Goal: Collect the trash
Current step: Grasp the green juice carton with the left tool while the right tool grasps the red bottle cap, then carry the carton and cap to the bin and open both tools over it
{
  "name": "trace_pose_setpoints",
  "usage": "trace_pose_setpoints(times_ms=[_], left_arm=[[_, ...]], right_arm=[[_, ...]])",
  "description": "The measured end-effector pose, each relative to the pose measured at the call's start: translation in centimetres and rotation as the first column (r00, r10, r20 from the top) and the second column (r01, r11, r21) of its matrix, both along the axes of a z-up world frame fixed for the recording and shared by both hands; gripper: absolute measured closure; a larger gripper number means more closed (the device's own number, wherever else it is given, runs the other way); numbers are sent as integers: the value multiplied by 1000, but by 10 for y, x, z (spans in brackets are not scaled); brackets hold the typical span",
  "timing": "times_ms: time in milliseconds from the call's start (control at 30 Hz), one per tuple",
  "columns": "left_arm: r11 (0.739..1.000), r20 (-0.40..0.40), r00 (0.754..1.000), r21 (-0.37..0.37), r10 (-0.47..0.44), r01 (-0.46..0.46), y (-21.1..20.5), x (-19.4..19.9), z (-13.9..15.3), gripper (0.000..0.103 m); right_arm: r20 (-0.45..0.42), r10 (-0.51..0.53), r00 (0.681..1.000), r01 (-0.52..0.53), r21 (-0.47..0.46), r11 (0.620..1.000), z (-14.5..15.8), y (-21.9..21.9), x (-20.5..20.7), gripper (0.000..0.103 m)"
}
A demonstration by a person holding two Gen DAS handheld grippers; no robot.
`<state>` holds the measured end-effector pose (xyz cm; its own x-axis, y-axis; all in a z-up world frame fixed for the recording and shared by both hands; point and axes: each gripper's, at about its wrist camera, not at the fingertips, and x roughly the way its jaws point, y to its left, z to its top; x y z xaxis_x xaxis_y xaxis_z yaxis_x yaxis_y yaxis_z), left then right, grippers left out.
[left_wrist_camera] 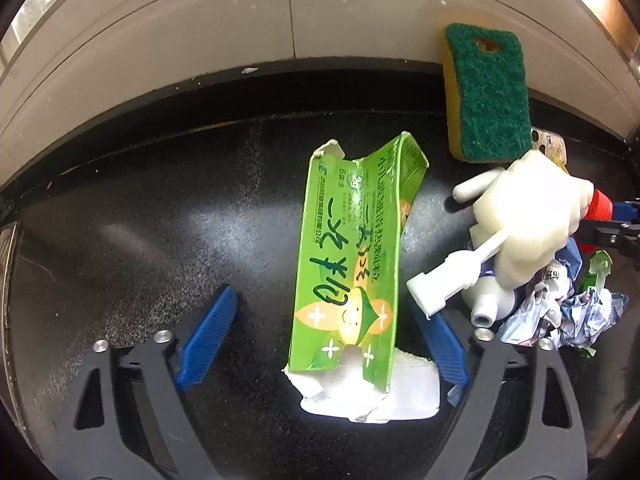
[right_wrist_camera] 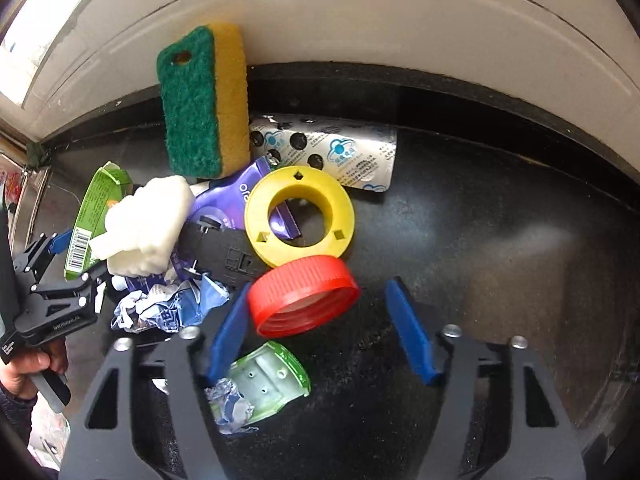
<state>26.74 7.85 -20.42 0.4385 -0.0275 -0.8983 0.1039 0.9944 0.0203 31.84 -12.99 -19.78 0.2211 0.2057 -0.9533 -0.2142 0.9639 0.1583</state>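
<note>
A torn green carton (left_wrist_camera: 352,264) lies on the black counter (left_wrist_camera: 140,240) between the open blue fingers (left_wrist_camera: 212,332) of my left gripper (left_wrist_camera: 328,344); it also shows in the right wrist view (right_wrist_camera: 94,216). My right gripper (right_wrist_camera: 320,328) is open, with a red bottle cap (right_wrist_camera: 304,296) lying between its fingers, touching the left one. Behind the cap lie a yellow plastic ring (right_wrist_camera: 300,216), a purple wrapper (right_wrist_camera: 236,196), a black toy-car chassis (right_wrist_camera: 224,252), a white foam lump (right_wrist_camera: 144,224), crumpled wrappers (right_wrist_camera: 168,308) and a foil blister pack (right_wrist_camera: 332,152).
A green-and-yellow sponge (right_wrist_camera: 200,104) leans against the white wall (right_wrist_camera: 360,32) at the back. A green toy-car shell (right_wrist_camera: 268,376) lies under my right gripper's left finger. My left gripper and the hand holding it show at the left of the right wrist view (right_wrist_camera: 52,292).
</note>
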Motion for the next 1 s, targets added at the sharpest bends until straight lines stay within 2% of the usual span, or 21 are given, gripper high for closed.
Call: trace_pose_setpoints(times_ms=[33,100,167,233,467,667,833,1000], left_arm=[[1000,1,1000,2,4,-4,0,0,1,28],[1000,1,1000,1,20,-20,-2,-4,5,41],[999,-4,999,8,36,-36,-1,-5,8,62],[998,-24,998,-1,62,-62,3,-9,15,66],[994,-9,994,1,108,-108,1,-40,48,69],[993,28,993,6,118,-118,-9,-97,84,69],[996,40,995,3,91,-91,-34,-148,93,69],[999,43,998,11,41,-42,-57,-180,93,69]], right_arm=[[0,8,1000,-8,3,1000,0,1,-1,52],[8,21,1000,-21,1,1000,1,3,-4,52],[28,30,999,-30,-5,1000,5,7,-9,52],[46,29,999,-29,-3,1000,12,9,-15,52],[109,9,994,-11,22,1000,49,4,-40,52],[166,-4,986,-2,34,999,88,-16,-87,52],[189,-4,982,-4,44,999,102,-21,-131,52],[200,14,980,-21,36,999,113,-22,-172,52]])
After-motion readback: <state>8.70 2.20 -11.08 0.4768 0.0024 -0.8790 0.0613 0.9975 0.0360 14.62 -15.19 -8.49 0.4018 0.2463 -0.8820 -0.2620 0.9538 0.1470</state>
